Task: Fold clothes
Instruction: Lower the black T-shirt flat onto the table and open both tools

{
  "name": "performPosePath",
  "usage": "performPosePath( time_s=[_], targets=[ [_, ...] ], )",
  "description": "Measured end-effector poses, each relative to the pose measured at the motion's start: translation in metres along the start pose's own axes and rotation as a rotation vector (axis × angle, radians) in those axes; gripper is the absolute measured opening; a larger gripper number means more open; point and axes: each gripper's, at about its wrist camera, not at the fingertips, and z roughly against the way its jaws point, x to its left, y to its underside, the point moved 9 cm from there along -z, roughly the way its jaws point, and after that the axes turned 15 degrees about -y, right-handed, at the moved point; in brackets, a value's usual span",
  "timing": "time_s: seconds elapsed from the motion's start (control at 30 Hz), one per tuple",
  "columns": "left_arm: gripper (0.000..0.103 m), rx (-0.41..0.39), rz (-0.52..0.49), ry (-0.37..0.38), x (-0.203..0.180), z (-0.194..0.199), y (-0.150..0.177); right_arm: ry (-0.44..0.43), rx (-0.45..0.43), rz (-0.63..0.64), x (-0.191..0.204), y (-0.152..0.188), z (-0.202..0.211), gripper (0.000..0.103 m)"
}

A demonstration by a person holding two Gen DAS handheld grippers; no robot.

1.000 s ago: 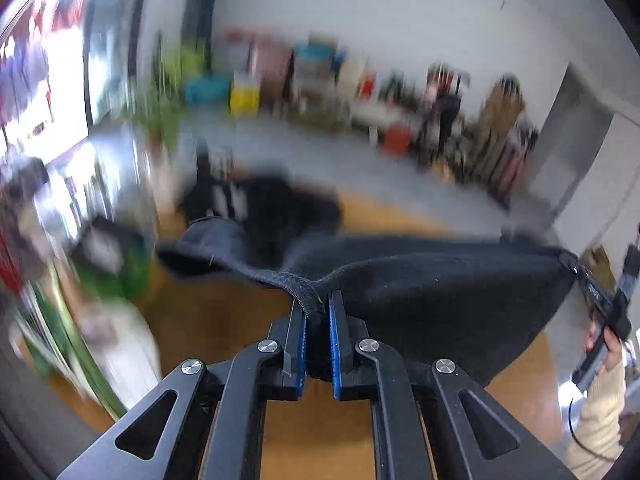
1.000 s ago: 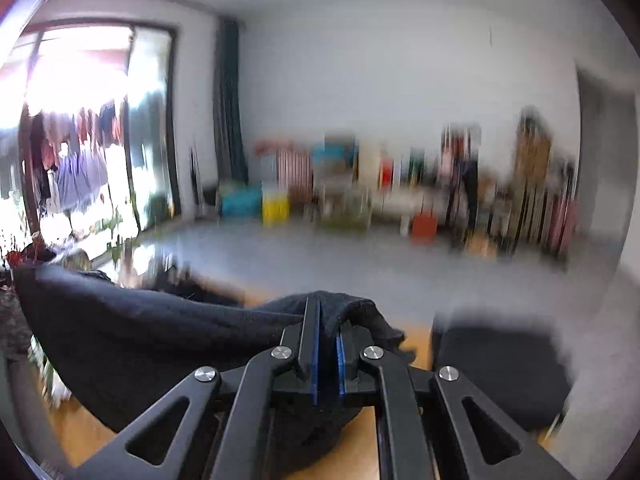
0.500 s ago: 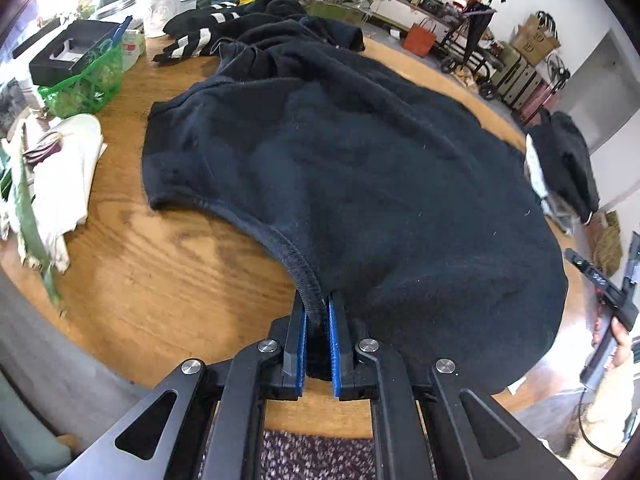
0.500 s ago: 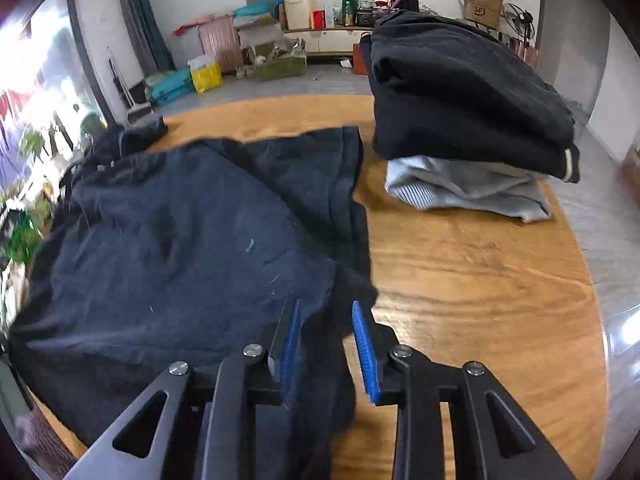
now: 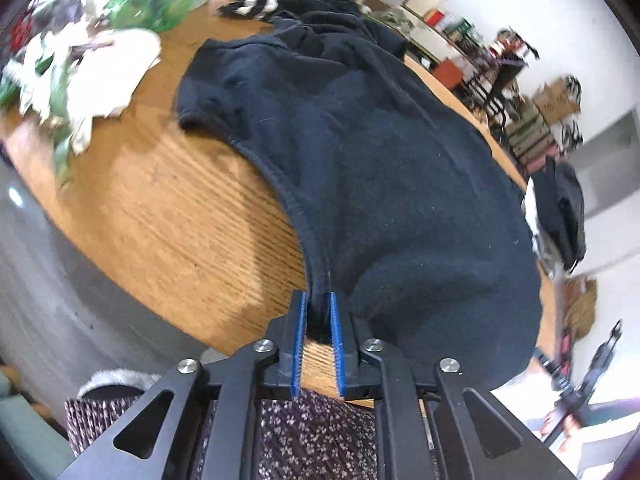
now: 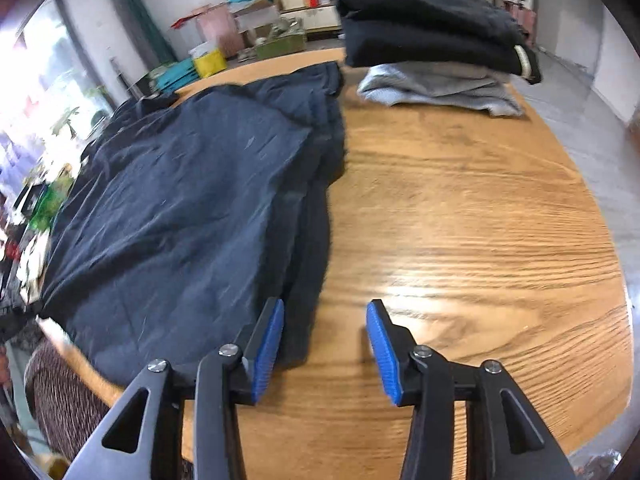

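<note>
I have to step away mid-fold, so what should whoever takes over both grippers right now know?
Left gripper: jaws just opening, hem of the dark shirt between the pads, grip loosening.
Right gripper: open, just released, nothing between the pads.
Shirt lies spread on the round wooden table; folded stack at the far edge.
Done: shirt laid out. Left: every fold, then stack it.

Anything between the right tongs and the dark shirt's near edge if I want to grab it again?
Nothing visible. The right tongs stand open over bare wooden table, with the dark shirt lying just beside their left pad.
</note>
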Motion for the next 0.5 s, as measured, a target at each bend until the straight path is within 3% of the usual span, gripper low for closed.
performPosePath(
  time_s=[0.1,0.2,0.37,0.5],
  targets=[
    [0.040,0.000,0.020,0.020,0.006,0.005,0.005,0.008,0.021,0.022,0.004,0.003,-0.009,0.050],
    [0.048,-0.016,0.035,0.062,0.010,0.015,0.010,-0.029,0.017,0.004,0.004,0.004,-0.013,0.049],
    [0.052,-0.026,0.075,0.126,0.017,0.023,0.020,-0.140,0.017,0.002,0.019,0.009,-0.014,0.034],
    [0.053,-0.006,0.081,0.133,0.019,0.020,0.028,-0.293,-0.025,0.028,0.046,0.009,-0.004,0.026]
  ],
)
